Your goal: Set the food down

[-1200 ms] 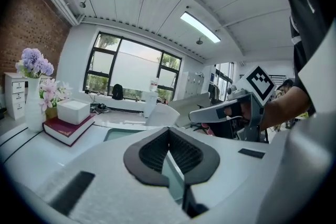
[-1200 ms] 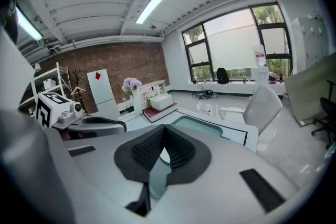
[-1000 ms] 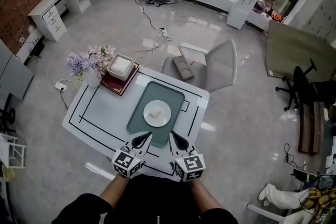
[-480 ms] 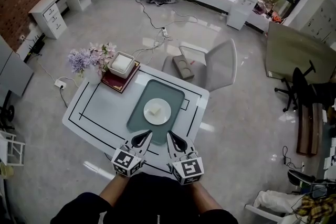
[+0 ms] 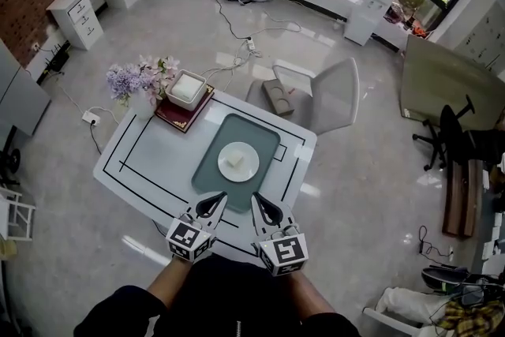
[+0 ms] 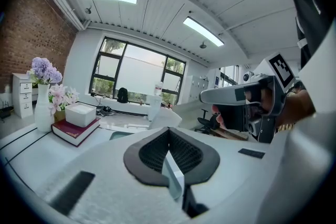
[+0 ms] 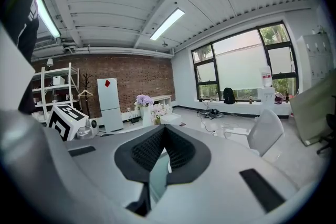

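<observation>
Food (image 5: 235, 159) untouched; left gripper (image 5: 222, 197), right gripper (image 5: 255, 198) jaws together.

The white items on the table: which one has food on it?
The round plate on the green mat, with a pale piece of food at its middle. The square white box sits on the red book.

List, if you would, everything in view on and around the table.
table: one, white with black lines, centre
placemat: one, grey-green, mid-table
plate: one, white, on the placemat
food: one piece, pale, on the plate
book: one, dark red, table's far left corner
box: one, white, on the book
flowers: one bunch, purple and pink, left of the book
chair: one, white, beyond the table
left tool: one, grey and black, shut, empty, over the near edge
right tool: one, same colours, shut, empty, beside it
</observation>
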A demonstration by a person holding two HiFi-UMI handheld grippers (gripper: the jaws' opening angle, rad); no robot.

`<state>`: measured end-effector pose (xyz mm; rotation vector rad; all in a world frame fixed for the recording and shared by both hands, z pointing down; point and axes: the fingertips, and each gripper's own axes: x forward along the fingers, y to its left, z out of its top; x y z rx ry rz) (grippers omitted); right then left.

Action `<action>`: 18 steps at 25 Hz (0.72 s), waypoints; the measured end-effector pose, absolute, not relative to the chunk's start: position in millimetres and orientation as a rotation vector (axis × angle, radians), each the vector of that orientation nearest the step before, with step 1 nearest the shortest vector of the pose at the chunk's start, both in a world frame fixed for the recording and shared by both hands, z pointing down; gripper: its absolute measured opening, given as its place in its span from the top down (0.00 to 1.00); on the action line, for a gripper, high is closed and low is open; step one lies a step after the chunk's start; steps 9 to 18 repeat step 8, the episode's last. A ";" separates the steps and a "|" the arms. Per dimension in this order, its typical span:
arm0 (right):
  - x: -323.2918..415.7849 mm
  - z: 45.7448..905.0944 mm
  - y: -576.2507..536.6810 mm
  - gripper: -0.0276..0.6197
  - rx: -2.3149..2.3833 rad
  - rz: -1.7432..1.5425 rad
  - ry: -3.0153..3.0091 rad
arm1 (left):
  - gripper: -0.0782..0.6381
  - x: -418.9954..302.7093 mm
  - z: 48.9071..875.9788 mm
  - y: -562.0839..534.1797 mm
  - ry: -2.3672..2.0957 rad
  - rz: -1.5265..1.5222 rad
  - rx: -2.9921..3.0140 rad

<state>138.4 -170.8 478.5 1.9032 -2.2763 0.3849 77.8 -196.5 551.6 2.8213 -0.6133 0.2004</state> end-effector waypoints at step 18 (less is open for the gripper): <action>127.9 470.9 -172.1 0.95 1.889 0.382 -2.301 | 0.88 67.2 554.4 -194.9 -0.620 0.218 2.821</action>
